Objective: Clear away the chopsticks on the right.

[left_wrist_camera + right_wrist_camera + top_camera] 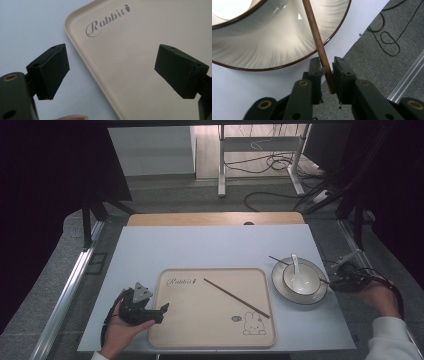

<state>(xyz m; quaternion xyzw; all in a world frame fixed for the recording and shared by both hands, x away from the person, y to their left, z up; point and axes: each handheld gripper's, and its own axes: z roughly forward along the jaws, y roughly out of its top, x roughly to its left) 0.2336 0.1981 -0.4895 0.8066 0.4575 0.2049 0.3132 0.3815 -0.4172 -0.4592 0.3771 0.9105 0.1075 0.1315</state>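
- Right tool (327, 75) sits at the right edge of the high view, just off the rim of the plate (315, 296), held in the person's right hand (380, 296).
- In the right gripper view its two black jaws are pinched in on the near end of a brown chopstick (318, 42); the stick runs up between them and both pads look to be touching it, so that tool is gripping the chopstick.
- That chopstick lies across the plate, from the lower middle of the right gripper view up to the top edge, crossing the plate's dark brown rim.
- In the high view the same stick spans the plate from upper left to lower right, passing by the white bowl (301, 281) that stands on the plate.
- A white soup spoon (296, 265) rests in the bowl, handle leaning toward the top of the frame.
- Left tool (111, 67) is at the lower left of the high view, held in the left hand (120, 332) at the left edge of the beige tray (172, 330).
- Its jaws stand wide apart with nothing between them: one over the pale bench (200, 247), the other over the tray, beside the "Rabbit" lettering (106, 21).
- A second chopstick (236, 298) lies on the tray, slanting from upper left to lower right, its lower end near the printed rabbit drawing (254, 326).
- The two tools are well apart, with the tray between them.
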